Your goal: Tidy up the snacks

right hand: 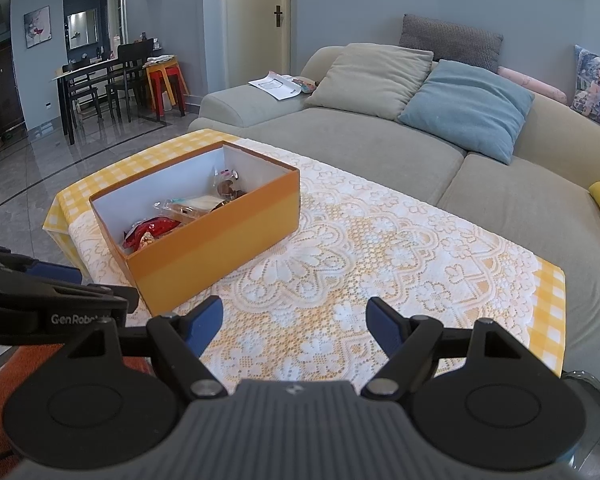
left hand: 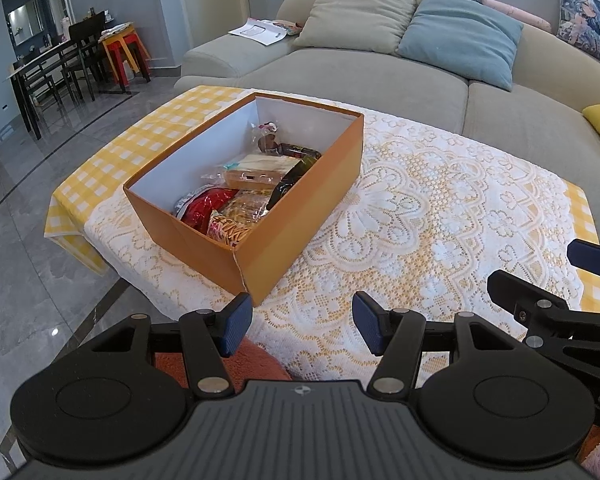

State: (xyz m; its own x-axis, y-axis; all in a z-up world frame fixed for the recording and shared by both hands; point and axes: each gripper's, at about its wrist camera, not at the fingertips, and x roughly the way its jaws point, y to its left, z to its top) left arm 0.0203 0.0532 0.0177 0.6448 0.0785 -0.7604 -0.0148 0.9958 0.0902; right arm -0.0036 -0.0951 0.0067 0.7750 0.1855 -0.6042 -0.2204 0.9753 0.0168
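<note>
An orange box (left hand: 300, 216) with a white inside stands on the lace-covered table (left hand: 440, 216). It holds several wrapped snacks (left hand: 244, 188), among them a red packet, a sandwich pack and a dark packet. The box also shows in the right wrist view (right hand: 220, 240), with the snacks (right hand: 180, 212) inside. My left gripper (left hand: 302, 326) is open and empty, just short of the box's near corner. My right gripper (right hand: 294, 322) is open and empty above the lace, to the right of the box. Its fingers (left hand: 524, 288) show at the right edge of the left wrist view.
A grey sofa (left hand: 360, 76) with cushions runs behind the table. A yellow checked cloth (left hand: 112, 160) hangs over the table's left end. A dark dining table with chairs (left hand: 56, 68) stands far left across a tiled floor. An orange rug lies below the near edge.
</note>
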